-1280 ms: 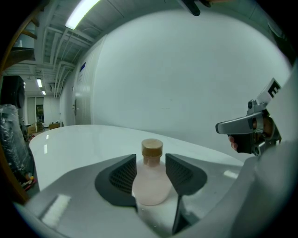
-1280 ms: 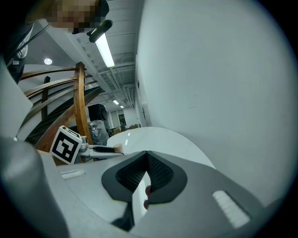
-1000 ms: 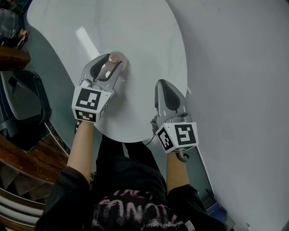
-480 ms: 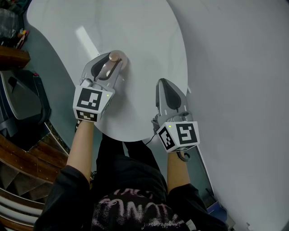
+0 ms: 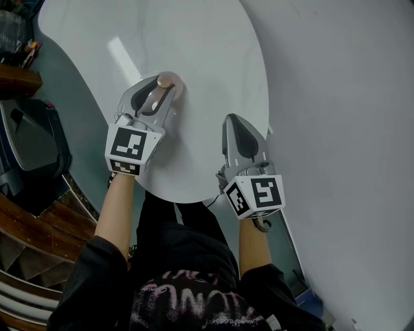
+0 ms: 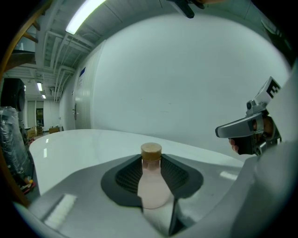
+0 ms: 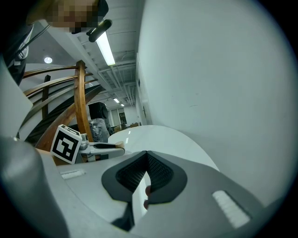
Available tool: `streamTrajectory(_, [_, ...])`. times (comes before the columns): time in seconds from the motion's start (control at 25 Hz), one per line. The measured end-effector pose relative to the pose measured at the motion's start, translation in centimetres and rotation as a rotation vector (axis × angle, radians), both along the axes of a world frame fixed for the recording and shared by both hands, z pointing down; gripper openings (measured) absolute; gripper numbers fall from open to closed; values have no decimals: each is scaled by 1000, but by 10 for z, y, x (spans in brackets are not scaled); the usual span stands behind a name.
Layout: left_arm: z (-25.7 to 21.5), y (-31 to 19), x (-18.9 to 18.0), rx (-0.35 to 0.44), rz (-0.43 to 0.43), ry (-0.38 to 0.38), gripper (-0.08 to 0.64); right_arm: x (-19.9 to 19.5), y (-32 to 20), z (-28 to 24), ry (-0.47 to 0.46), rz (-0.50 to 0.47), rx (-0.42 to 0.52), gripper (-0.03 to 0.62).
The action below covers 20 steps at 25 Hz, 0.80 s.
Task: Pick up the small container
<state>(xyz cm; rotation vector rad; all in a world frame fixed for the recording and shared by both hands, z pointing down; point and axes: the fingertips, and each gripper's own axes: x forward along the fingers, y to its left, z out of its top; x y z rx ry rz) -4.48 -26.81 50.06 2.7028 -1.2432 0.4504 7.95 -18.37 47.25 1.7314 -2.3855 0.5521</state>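
I seem to be working in a big open hall, likely a lab or workshop floor. Above the white table (image 5: 207,45) run bare ceiling beams (image 6: 56,44) and tube lights (image 6: 86,14). A plain white wall (image 5: 336,129) stands beside it, and curved wooden rails (image 7: 81,102) lie to its left.

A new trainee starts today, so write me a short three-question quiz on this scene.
1. True or false: the right gripper holds the small container.
2. What colour is the cap on the small container? A) blue B) tan C) red
3. Fill in: the small container stands between the jaws of the ____ gripper.
Key: 1 false, its jaws are together with nothing between them; 2 B; 3 left, the left gripper is closed on it.
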Motion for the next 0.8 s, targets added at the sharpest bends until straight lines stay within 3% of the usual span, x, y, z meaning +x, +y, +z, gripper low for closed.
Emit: streamTrajectory(0.8, [-6,-2,-3,29,8,18,124,0,0,2,12,10,-21,21])
